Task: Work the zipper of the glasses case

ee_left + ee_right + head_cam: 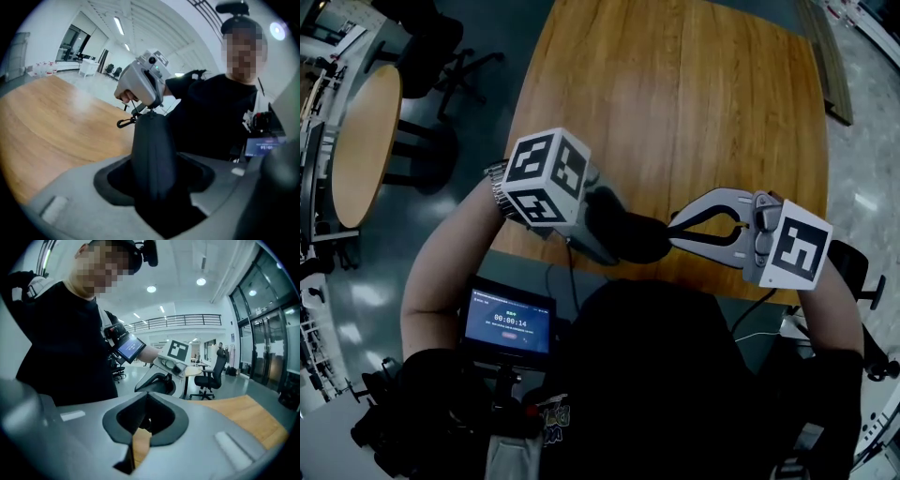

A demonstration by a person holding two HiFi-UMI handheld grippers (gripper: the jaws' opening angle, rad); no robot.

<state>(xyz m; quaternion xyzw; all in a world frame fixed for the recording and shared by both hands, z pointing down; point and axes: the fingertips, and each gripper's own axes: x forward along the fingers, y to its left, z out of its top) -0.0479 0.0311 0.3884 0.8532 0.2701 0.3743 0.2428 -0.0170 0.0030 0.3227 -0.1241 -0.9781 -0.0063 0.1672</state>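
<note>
1. The left gripper (154, 187) has its jaws spread fairly wide and clamped on the glasses case (152, 150). The dark case fills the gap between the pads and stands out from them, long end away.
2. The right gripper (146, 397) has its jaws pressed together, tip to tip, with no gap between them. In the left gripper view its tips sit right at the far end of the case. Whether they pinch the zipper pull there cannot be made out.
3. A small black clip (124, 123) hangs from that same end of the case, just beside the right gripper's tips.
4. In the head view the case is held between the two grippers, at the near edge of the wooden table (694, 112).
5. Each gripper carries a marker cube: the left one (546, 178) faces up and the right one (795, 248) is beside the person's right forearm.
6. A small lit screen (508, 326) sits below the left gripper, in front of the person's body.
7. A second round table (361, 141) stands well apart, on the person's left.
</note>
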